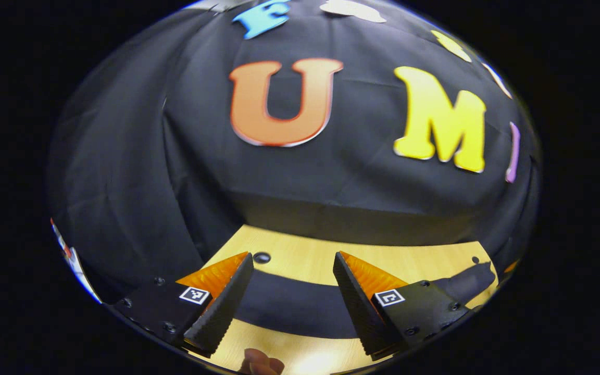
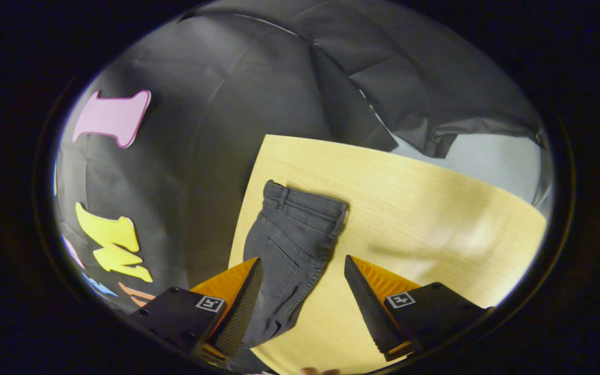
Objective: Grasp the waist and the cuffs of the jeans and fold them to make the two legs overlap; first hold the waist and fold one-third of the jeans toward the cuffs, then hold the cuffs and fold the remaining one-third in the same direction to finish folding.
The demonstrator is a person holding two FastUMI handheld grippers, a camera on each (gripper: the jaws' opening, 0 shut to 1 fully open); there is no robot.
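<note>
We see a pale wooden table (image 2: 435, 208) with black cloth (image 2: 216, 104) hung as the booth's wall behind and beside it. In the right gripper view the cloth lifts at the far corner and a light grey patch (image 2: 487, 156) shows behind it.

The jeans (image 2: 292, 245) lie flat on the table, along the edge next to the cloth wall, waist toward the far edge, legs running back toward the near edge. They are dark grey. The rest of the table beside them is bare wood.

The right gripper (image 2: 302, 291) hangs above the legs with its fingers wide apart, holding nothing.

In the left gripper view the left gripper (image 1: 292, 297) is also spread wide and empty. A dark band of the jeans (image 1: 289, 307) crosses the table (image 1: 331, 255) between its fingers. A small dark hole (image 1: 261, 257) sits in the wood near the far edge. A fingertip (image 1: 258, 362) shows at the bottom of that view.
</note>
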